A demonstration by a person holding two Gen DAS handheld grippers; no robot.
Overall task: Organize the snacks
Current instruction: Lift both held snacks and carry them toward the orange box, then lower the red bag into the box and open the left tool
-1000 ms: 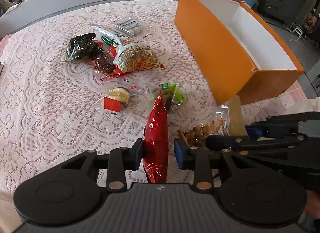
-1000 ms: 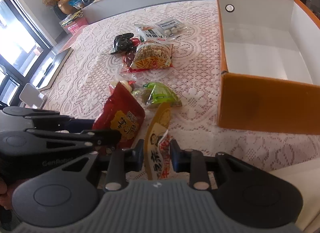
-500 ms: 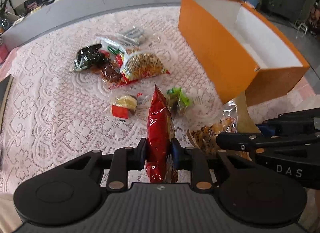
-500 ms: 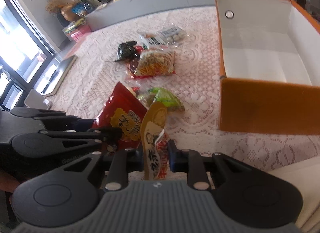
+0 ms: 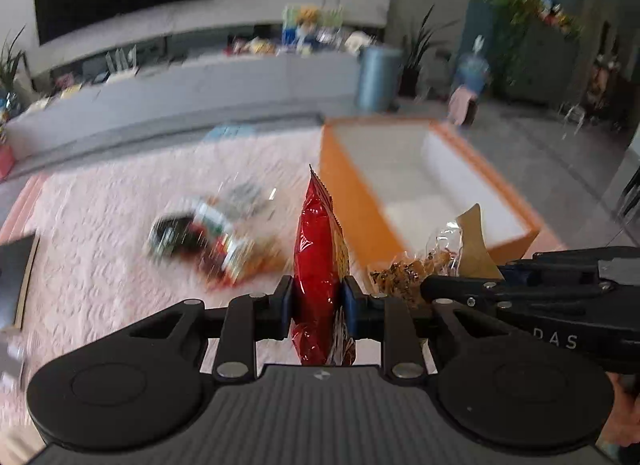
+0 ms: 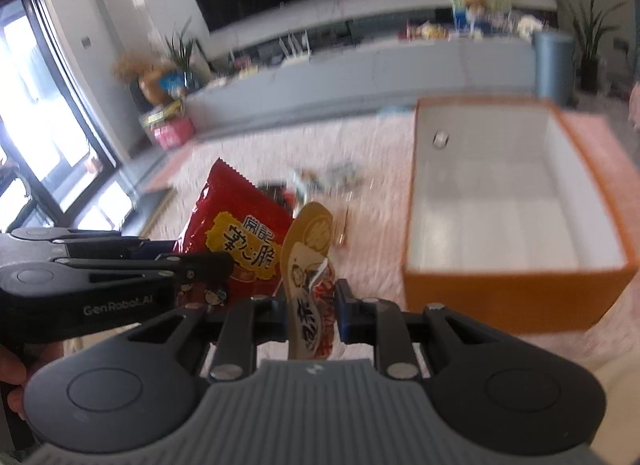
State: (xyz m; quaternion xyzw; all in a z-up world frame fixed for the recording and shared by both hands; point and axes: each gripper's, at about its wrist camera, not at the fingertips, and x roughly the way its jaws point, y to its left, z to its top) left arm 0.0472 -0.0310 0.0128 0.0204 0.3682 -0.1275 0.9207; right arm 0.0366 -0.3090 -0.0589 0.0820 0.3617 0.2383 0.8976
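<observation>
Left gripper [image 5: 316, 307] clamps the red bag [image 5: 318, 265], right gripper [image 6: 311, 311] pinches the tan packet [image 6: 306, 265], orange box [image 6: 516, 289] rim just ahead, interior open.

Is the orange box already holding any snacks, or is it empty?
Empty, as far as is visible. The orange box shows only its bare white floor and walls in both views; the frames are blurred, so a very small item could be missed.

Red bag [image 5: 318, 265]: glossy, yellow label, upright, clamped at its lower part, off the tabletop. Tan packet [image 6: 308, 281]: clear window, brown pieces, upright, likewise clamped and raised. Orange box [image 6: 516, 293]: open, white inside, empty. Remaining snacks [image 5: 212, 237]: blurred heap on the tabletop, left of the box.
</observation>
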